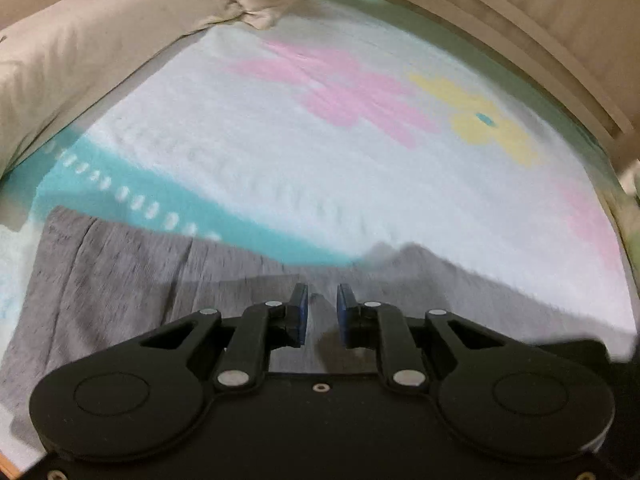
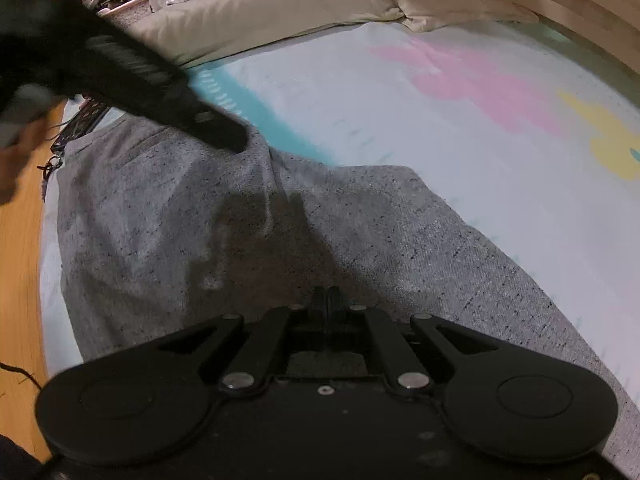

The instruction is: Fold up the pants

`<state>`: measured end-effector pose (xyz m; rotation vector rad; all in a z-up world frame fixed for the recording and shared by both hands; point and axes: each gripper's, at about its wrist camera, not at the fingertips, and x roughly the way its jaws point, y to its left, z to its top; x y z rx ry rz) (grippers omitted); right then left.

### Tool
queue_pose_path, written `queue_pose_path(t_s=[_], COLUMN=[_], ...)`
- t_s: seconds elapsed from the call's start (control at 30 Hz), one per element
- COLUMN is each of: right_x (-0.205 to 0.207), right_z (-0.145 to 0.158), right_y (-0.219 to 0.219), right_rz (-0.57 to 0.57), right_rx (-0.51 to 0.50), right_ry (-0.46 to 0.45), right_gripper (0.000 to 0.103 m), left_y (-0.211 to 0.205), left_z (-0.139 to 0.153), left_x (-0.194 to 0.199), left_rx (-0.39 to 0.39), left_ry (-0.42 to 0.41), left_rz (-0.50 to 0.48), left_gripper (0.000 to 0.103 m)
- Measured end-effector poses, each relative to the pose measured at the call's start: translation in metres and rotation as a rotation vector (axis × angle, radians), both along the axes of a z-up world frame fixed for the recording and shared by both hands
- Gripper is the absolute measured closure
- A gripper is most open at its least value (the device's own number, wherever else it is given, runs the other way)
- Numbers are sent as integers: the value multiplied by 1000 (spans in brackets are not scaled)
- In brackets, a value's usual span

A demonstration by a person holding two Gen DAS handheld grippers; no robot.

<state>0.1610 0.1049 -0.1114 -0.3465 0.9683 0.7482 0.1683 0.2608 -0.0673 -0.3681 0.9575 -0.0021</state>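
Observation:
Grey speckled pants (image 2: 168, 216) lie spread on a bed with a pale floral sheet (image 2: 360, 92). In the left wrist view the pants (image 1: 120, 280) fill the lower left. My left gripper (image 1: 322, 308) hovers just above the cloth, its blue pads a small gap apart with nothing between them. In the right wrist view the left gripper (image 2: 224, 136) shows as a blurred black shape touching the pants' far edge. My right gripper (image 2: 328, 300) is shut, its fingers pressed together low over the grey cloth; whether cloth is pinched is hidden.
Beige pillows (image 1: 100, 48) line the far side of the bed. A beige headboard (image 1: 540, 40) curves along the right. Wooden floor (image 2: 20, 240) and dark clutter (image 2: 76, 128) lie off the bed's left edge.

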Motion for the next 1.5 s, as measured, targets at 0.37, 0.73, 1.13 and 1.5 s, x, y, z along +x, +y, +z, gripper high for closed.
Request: queue_pose_path(t_s=[0.37,0.73,1.13,1.5], right_x=[9,115,55,85], right_z=[17,16,0,-12], right_y=[-25,-20,-12,-33], right_rz=[-23,-303,-116,-393], right_rx=[104,242,177,377], right_ry=[24,184,218,407], right_gripper=[79,65,65,62], left_y=[-5,16,1,-6], left_z=[-43,-45,-43,-44], left_x=[-46,-73,-92,-97], left_rx=[81,-15,17,26], left_ry=[16,33,0,-8], left_rz=[-134,-99,-103,-96], left_gripper=[78,80,80,80])
